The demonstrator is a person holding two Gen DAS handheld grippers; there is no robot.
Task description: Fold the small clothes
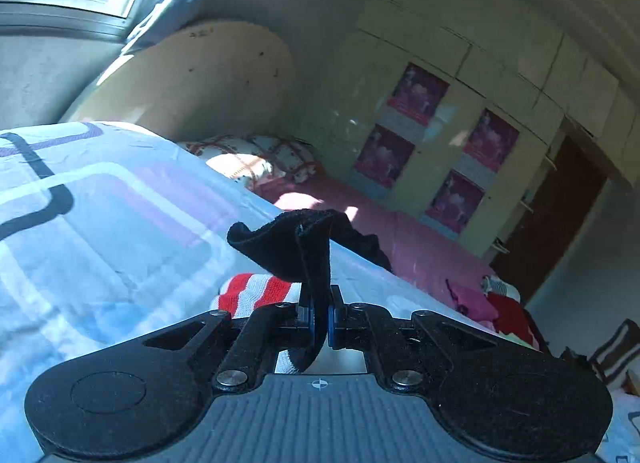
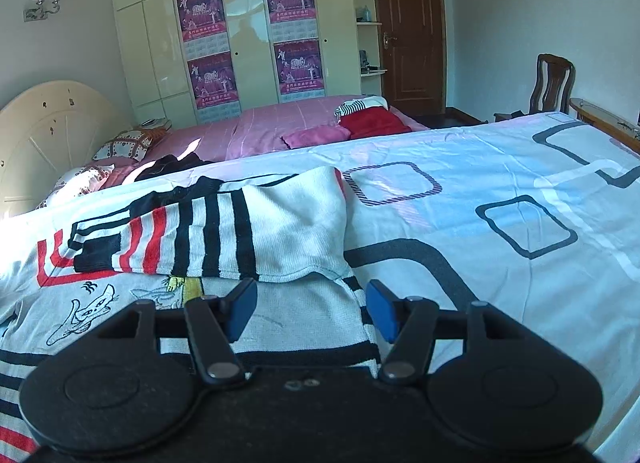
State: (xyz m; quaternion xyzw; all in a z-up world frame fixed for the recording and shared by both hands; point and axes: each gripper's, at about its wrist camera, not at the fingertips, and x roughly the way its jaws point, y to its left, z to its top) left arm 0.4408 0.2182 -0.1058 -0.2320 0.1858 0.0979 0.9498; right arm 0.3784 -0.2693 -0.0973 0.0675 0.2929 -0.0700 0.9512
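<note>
In the left wrist view my left gripper (image 1: 319, 313) is shut on the black cuff (image 1: 296, 247) of a striped sweater, with the black knit standing up between the blue pads and lifted off the bed. Red and white stripes (image 1: 256, 293) of the same sweater hang just behind the fingers. In the right wrist view the white sweater with black and red stripes (image 2: 224, 231) lies partly folded on the bed, its sleeve laid across the body. My right gripper (image 2: 312, 309) hovers open just above the sweater's near hem, nothing between its blue pads.
The bed sheet (image 2: 500, 191) is pale blue with black and purple rounded squares. Beyond it stands a second bed with a pink cover (image 2: 272, 123), bearing red and pink clothes (image 2: 372, 121) and dark clothes (image 2: 172, 165). A wardrobe (image 2: 248, 23), door and chair (image 2: 554, 81) stand behind.
</note>
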